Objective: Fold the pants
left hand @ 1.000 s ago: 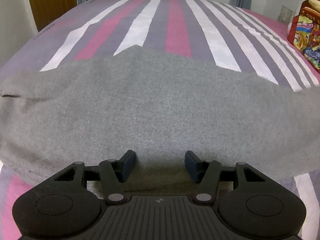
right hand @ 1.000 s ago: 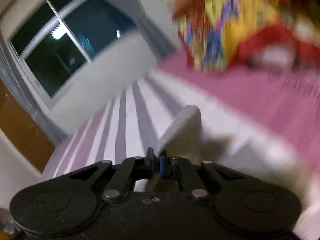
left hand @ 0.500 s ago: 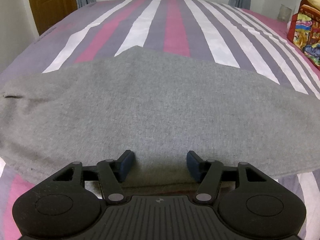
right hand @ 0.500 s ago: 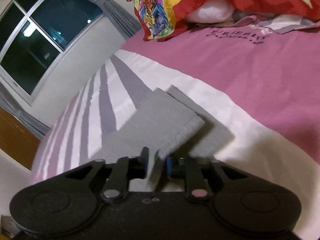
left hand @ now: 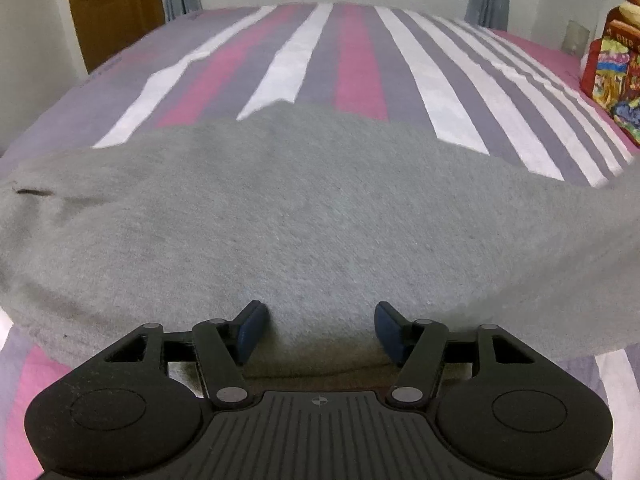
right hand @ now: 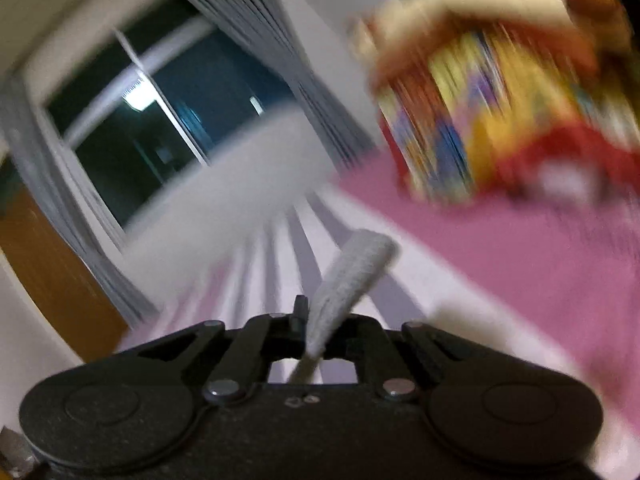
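Grey pants (left hand: 304,216) lie spread across a striped bed, filling the middle of the left wrist view. My left gripper (left hand: 316,330) is open, its blue pads either side of the near edge of the pants. My right gripper (right hand: 320,328) is shut on a narrow end of the grey pants (right hand: 352,272), which sticks up between its fingers, lifted above the bed. The right wrist view is blurred.
The bedsheet (left hand: 360,64) has pink, white and purple stripes. A colourful red and yellow pillow pile (left hand: 616,80) sits at the bed's right side and also shows in the right wrist view (right hand: 492,128). A brown door (left hand: 112,8) and a window (right hand: 160,128) are behind.
My right gripper has closed on the pants end and lifted it, swinging upward fast. The right side of the pants in the left wrist view has risen. My left gripper stays open.
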The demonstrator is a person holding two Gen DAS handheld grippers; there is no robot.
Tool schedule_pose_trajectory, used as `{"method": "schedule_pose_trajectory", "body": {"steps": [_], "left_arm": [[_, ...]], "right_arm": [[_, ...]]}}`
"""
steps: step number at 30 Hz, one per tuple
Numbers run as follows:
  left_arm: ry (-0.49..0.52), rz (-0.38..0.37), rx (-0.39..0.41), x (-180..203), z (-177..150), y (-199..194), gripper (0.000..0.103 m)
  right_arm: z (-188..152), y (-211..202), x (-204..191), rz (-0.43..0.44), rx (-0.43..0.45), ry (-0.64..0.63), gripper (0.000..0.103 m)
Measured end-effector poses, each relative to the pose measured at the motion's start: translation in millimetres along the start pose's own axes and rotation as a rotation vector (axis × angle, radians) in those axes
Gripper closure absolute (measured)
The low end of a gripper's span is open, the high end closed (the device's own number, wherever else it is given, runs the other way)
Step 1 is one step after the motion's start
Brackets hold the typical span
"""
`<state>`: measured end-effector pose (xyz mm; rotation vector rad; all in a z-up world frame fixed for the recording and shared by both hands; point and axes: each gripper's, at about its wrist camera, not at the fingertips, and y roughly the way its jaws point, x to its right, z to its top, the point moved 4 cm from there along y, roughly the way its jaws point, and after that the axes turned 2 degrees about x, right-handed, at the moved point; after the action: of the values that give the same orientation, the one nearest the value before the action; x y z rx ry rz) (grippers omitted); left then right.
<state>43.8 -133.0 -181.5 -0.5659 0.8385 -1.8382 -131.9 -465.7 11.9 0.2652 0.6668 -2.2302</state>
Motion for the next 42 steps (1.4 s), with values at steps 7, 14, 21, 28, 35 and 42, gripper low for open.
{"method": "schedule_pose_trajectory", "body": {"steps": [7, 14, 21, 28, 35, 42], "left_arm": [[0.023, 0.005, 0.001, -2, -2, 3, 0.041], [0.027, 0.004, -0.002, -2, -1, 3, 0.041], [0.032, 0.007, -0.004, 0, -1, 4, 0.040], [0.037, 0.013, -0.005, 1, -1, 5, 0.039], [0.040, 0.017, -0.005, 1, -2, 6, 0.038], [0.042, 0.022, -0.005, 1, -2, 6, 0.037]], "right_arm": [[-57, 0, 78, -0.281, -0.176, -0.035, 0.098], [-98, -19, 102, -0.349, -0.291, -0.045, 0.093], [-89, -23, 104, -0.363, -0.332, -0.084, 0.087], [-87, -23, 93, -0.379, -0.360, -0.171, 0.087], [-87, -25, 92, -0.382, -0.368, -0.185, 0.086], [-89, -24, 92, -0.383, -0.376, -0.204, 0.086]]}}
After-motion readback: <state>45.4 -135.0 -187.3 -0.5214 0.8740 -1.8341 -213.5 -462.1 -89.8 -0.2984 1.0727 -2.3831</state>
